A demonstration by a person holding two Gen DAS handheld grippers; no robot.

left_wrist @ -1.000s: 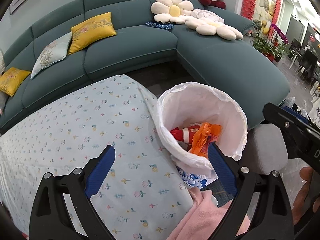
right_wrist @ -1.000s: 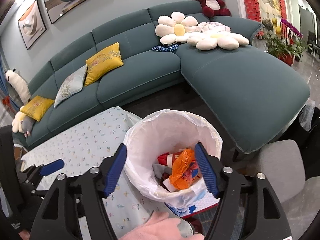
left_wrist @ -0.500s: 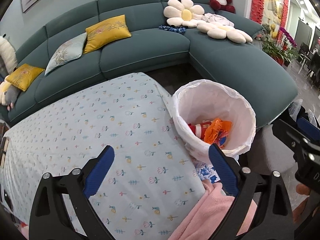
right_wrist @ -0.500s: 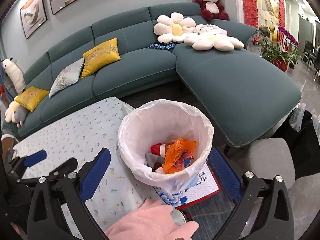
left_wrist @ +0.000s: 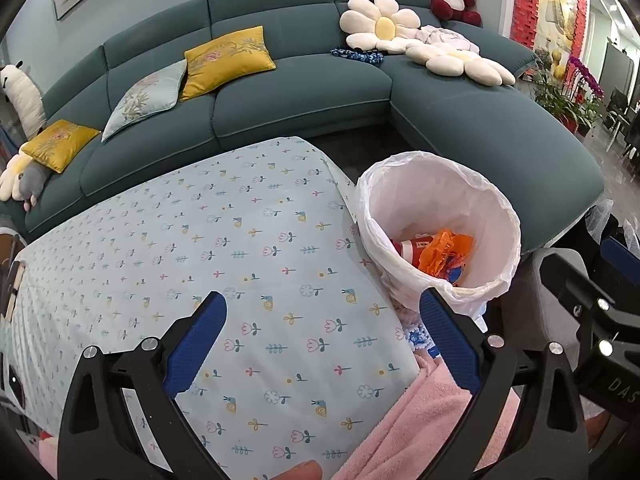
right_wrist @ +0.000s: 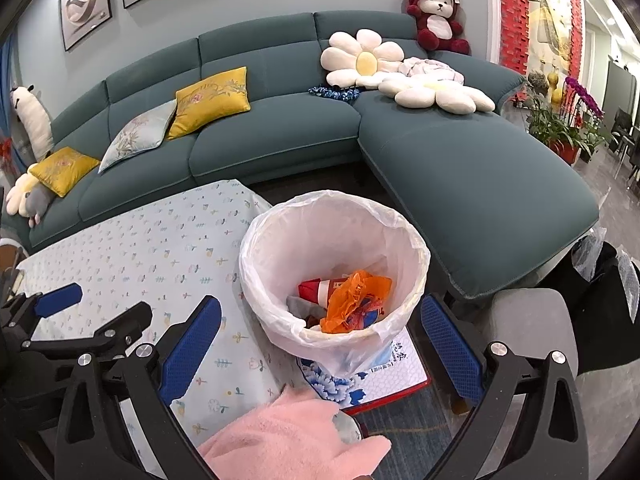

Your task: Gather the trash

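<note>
— Orange plastic, was that the trash?

— Yes, one crumpled orange wrapper (right_wrist: 354, 300) lay at the bottom of the bin (right_wrist: 332, 236), on top of one red-and-white carton (right_wrist: 320, 289). The bin was one white-lined bucket, standing on a blue-and-white printed sheet (right_wrist: 394, 376) just beside the table corner.

— And the grippers?

— Two. The right gripper (right_wrist: 320, 346) hung above the bin's near rim with its blue fingers (right_wrist: 190, 346) spread wide, nothing between the pads. The left gripper (left_wrist: 320, 344) was over the flowered tablecloth (left_wrist: 200, 248), fingers also spread and holding nothing.

— Anything on the table?

— Only the cloth that I could see, and a pink fuzzy sleeve (right_wrist: 288, 436) at the near edge.

— Behind it?

— One teal corner sofa (right_wrist: 280, 132) carrying two yellow cushions (right_wrist: 210, 100), one pale cushion (right_wrist: 138, 134), two daisy-shaped pillows (right_wrist: 364, 62) and one red-and-white stuffed bear (right_wrist: 436, 16). One grey stool (right_wrist: 528, 328) stood right of the bin.
</note>
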